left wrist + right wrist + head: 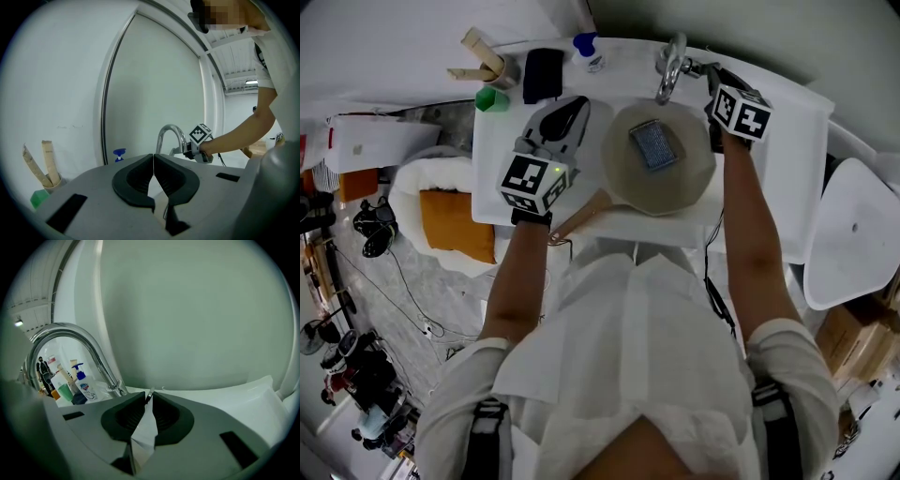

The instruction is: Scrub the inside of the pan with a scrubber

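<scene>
Left gripper (153,158) closed, empty | right gripper (149,400) clamped on faucet lever (149,394) (only its tip showed) | soap bottle (86,386) label unreadable | pan (623,180) handle partly behind left gripper

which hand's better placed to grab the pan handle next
Left, probably. The left gripper is empty, jaws together, beside the pan, and the wooden handle sticks out on its side. The right gripper is closed on the tap lever.

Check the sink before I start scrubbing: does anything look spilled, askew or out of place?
Nothing stands out. The pan sits in the sink, its handle jutting over the front rim, and the scrubber lies flat inside it. No spill or damage shows.
</scene>
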The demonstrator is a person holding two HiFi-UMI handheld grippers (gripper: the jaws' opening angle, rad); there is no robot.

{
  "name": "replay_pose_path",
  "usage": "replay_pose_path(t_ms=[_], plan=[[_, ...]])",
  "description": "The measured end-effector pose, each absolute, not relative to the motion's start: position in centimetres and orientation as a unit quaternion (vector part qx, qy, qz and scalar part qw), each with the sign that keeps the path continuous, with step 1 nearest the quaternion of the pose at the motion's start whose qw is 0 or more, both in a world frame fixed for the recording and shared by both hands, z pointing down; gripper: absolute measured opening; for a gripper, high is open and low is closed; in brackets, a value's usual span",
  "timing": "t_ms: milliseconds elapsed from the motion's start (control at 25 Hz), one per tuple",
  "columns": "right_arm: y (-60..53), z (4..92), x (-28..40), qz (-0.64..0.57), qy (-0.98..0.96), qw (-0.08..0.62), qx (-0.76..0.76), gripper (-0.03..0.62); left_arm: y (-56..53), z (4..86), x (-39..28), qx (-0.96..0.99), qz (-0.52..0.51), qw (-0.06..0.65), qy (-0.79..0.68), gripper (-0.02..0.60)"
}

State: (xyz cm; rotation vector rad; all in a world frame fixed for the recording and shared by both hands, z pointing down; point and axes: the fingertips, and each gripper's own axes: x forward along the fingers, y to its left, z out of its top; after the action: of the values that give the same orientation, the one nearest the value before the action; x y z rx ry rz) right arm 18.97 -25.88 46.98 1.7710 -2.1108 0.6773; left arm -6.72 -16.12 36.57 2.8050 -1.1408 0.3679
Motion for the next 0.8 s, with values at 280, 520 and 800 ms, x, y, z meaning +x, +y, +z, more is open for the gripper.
replay_pose_path(t_ms=[280,520,800], plan=[[-25.8,47.2,19.2,0.246,-0.739,0.134,0.613,0.048,-16.1,36.6,-6.0,0.919,0.12,0.046,-0.373,0.017],[-25.7,47.4,19.4,0.25,-0.736,0.142,0.613,0.048,-16.2,36.6,-5.9,0.918,0.118,0.046,-0.376,0.017],[-24.6,46.4,19.4,0.225,-0.746,0.16,0.606,0.052,-16.1,36.3,-6.4,0.916,0.119,0.043,-0.381,0.017]])
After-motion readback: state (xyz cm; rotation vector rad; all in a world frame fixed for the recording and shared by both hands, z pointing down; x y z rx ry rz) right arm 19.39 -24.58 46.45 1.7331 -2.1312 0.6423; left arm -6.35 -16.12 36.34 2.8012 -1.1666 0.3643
